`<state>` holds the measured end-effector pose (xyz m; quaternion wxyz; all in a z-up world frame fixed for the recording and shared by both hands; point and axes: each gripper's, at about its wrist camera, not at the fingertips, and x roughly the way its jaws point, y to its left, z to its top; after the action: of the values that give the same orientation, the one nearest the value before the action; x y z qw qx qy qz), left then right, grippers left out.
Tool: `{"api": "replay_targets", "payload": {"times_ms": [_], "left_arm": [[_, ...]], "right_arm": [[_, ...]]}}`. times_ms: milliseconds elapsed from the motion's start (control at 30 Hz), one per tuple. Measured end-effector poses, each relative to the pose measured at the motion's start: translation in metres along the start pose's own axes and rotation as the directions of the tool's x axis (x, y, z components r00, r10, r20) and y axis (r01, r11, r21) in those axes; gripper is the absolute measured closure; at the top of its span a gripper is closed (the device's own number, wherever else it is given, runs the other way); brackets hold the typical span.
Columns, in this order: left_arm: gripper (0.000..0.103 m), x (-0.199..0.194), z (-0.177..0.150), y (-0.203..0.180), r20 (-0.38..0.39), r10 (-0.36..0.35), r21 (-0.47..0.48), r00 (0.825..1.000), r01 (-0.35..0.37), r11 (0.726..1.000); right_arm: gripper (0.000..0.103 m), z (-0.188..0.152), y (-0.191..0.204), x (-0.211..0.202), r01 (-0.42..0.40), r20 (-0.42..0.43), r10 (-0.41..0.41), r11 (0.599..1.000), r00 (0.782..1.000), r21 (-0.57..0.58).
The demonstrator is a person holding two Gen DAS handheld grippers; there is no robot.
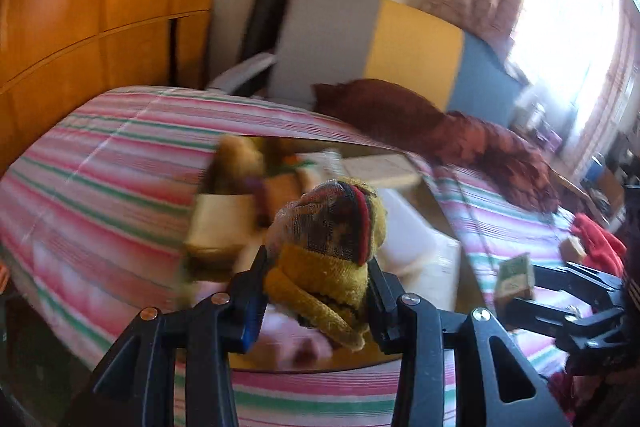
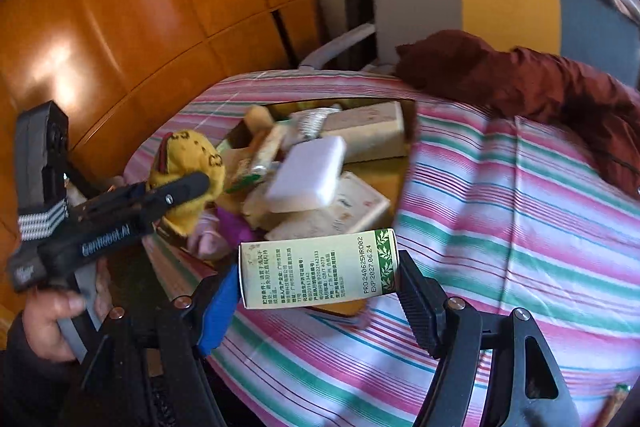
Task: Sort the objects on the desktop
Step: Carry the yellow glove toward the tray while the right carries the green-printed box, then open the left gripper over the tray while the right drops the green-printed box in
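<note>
Above the box of clutter on the striped cloth, the left gripper pinches a yellow sock while the right gripper clamps a green-printed carton; both look mid-carry, each needing a drop spot next.

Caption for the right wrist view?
Right gripper holds a green box; left gripper holds a yellow sock.

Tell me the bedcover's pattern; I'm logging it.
Pink, white and green stripes on the bedcover, clearest in the right wrist view.
</note>
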<state>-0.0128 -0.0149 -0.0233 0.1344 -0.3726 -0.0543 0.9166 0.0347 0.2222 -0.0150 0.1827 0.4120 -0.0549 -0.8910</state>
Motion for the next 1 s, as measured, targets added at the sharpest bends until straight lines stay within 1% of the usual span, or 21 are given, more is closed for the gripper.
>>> {"api": "replay_targets", "payload": {"times_ms": [67, 167, 233, 300, 400, 467, 567, 767, 833, 933, 1000], "left_arm": [[0.061, 0.0, 0.0, 0.018, -0.002, 0.029, -0.036, 1.0, -0.029, 0.999], [0.061, 0.002, 0.0, 0.034, -0.011, 0.046, -0.065, 0.999, -0.047, 0.997], [0.061, 0.005, 0.002, 0.038, -0.015, 0.038, -0.077, 0.999, -0.039, 0.996], [0.061, 0.009, 0.004, 0.04, -0.02, 0.016, -0.097, 1.0, -0.017, 0.995], [0.061, 0.011, 0.006, 0.03, -0.018, -0.024, -0.076, 1.0, 0.023, 0.997], [0.061, 0.014, 0.007, 0.021, -0.019, -0.061, -0.059, 0.998, 0.06, 0.996], [0.061, 0.021, 0.006, 0.014, -0.033, -0.075, -0.053, 0.997, 0.073, 0.996], [0.061, 0.032, 0.005, 0.011, -0.054, -0.05, -0.029, 0.997, 0.049, 0.998], [0.061, 0.035, 0.006, 0.01, -0.056, -0.05, -0.028, 0.997, 0.049, 0.998], [0.061, 0.035, 0.008, 0.005, -0.045, -0.04, -0.001, 0.998, 0.04, 0.999], [0.061, 0.039, 0.007, 0.0, -0.054, -0.042, 0.021, 0.998, 0.043, 0.999]], "right_arm": [[0.03, 0.003, 0.006, 0.003, -0.005, -0.001, 0.005, 1.0, 1.0, -0.02], [0.03, 0.007, 0.012, 0.007, -0.002, 0.001, 0.002, 0.999, 1.0, -0.041], [0.03, 0.014, 0.009, 0.009, 0.003, 0.008, -0.003, 1.0, 1.0, -0.024], [0.03, 0.023, 0.004, 0.011, 0.006, 0.02, -0.006, 1.0, 1.0, 0.004], [0.029, 0.037, -0.004, 0.014, -0.019, 0.044, 0.016, 0.998, 0.999, 0.058], [0.029, 0.048, -0.009, 0.018, -0.019, 0.057, 0.014, 0.996, 0.998, 0.083], [0.029, 0.064, -0.012, 0.026, -0.029, 0.069, 0.022, 0.994, 0.997, 0.105], [0.029, 0.082, -0.011, 0.04, -0.013, 0.083, 0.005, 0.995, 0.997, 0.099], [0.029, 0.086, -0.016, 0.049, 0.006, 0.077, -0.015, 0.993, 0.997, 0.118], [0.029, 0.09, -0.025, 0.059, 0.01, 0.071, -0.021, 0.987, 0.997, 0.159], [0.029, 0.092, -0.03, 0.064, 0.008, 0.07, -0.021, 0.984, 0.997, 0.181]]}}
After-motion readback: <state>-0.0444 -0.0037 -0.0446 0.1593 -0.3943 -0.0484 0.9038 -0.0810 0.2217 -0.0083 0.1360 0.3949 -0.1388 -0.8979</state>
